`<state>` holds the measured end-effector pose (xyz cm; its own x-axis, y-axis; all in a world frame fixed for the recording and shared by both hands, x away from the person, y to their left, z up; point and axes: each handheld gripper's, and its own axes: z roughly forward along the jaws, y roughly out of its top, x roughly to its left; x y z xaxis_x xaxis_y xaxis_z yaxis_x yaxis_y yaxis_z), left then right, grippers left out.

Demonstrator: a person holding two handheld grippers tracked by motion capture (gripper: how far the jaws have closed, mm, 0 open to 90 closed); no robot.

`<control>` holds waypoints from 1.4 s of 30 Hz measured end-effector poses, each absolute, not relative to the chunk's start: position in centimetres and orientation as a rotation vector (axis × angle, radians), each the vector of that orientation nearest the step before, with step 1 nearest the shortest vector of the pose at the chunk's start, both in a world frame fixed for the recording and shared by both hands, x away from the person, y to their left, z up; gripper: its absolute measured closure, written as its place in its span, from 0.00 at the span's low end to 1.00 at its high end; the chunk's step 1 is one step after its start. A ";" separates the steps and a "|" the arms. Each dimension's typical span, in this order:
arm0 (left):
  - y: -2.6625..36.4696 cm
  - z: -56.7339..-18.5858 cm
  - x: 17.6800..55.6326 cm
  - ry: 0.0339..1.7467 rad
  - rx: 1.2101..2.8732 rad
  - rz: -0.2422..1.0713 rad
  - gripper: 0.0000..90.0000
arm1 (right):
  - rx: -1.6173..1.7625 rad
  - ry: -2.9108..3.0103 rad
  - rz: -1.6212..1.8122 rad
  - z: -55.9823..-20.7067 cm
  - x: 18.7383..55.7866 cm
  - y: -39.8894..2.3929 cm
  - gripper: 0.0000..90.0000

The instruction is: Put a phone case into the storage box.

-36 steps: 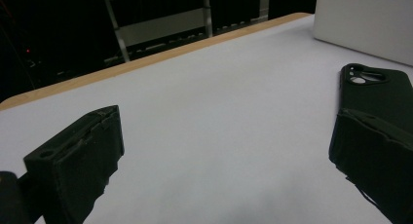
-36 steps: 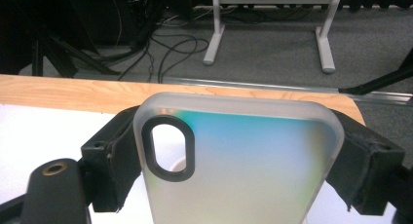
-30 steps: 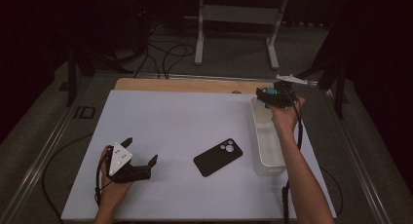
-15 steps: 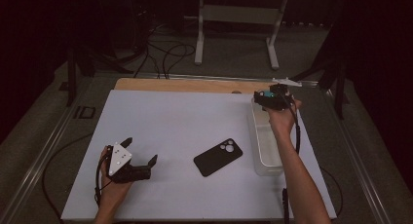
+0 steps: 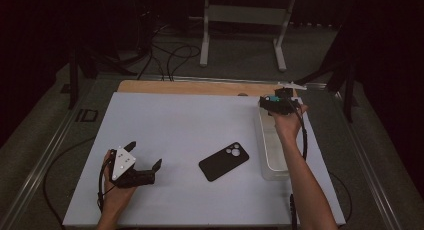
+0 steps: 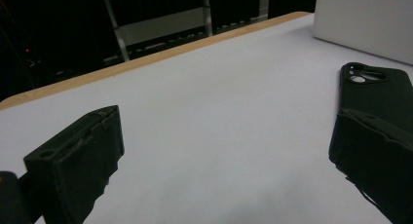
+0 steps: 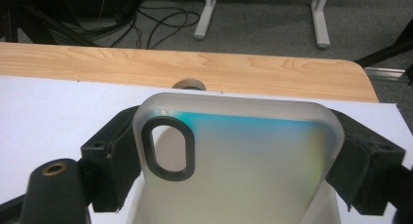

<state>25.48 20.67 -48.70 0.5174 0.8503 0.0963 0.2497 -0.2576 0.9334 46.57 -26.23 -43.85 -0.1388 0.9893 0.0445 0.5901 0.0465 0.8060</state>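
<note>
My right gripper (image 5: 274,101) is shut on a frosted, see-through phone case (image 7: 238,156) with a teal tint and an oval camera cutout; one black jaw presses on each long edge. It holds the case above the far end of a white bin (image 5: 272,162). A black phone (image 5: 223,161), back up, lies on the white table top left of the bin and also appears past the jaw on the right in the left gripper view (image 6: 375,90). My left gripper (image 5: 144,154) rests near the front left, open, nothing between its jaws (image 6: 229,156).
The white bin (image 6: 365,22) is long and stands along the table's right side. A wooden strip (image 7: 195,68) runs along the far edge, with a round hole in it. Beyond it, cables and a metal stand (image 5: 240,20) sit on the floor.
My right gripper has shifted slightly to the left with the case in it. The left gripper and the black phone have stayed where they were.
</note>
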 end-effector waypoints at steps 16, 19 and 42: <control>20.7 -48.7 25.5 0.923 1.779 0.767 0.00 | 1.674 1.761 0.941 -44.3 47.2 -26.8 0.12; 20.7 -48.7 25.5 0.923 1.779 0.768 0.00 | 1.673 1.755 0.948 -44.2 47.2 -26.9 0.11; 20.7 -48.7 25.5 0.926 1.783 0.768 0.00 | 1.537 1.816 1.050 -41.8 45.4 -26.9 0.11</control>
<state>25.49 20.65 -48.71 0.5156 0.8512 0.0981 0.2543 -0.2613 0.9312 45.41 -26.91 -41.83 -0.2087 0.9744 0.0831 0.5585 0.0490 0.8280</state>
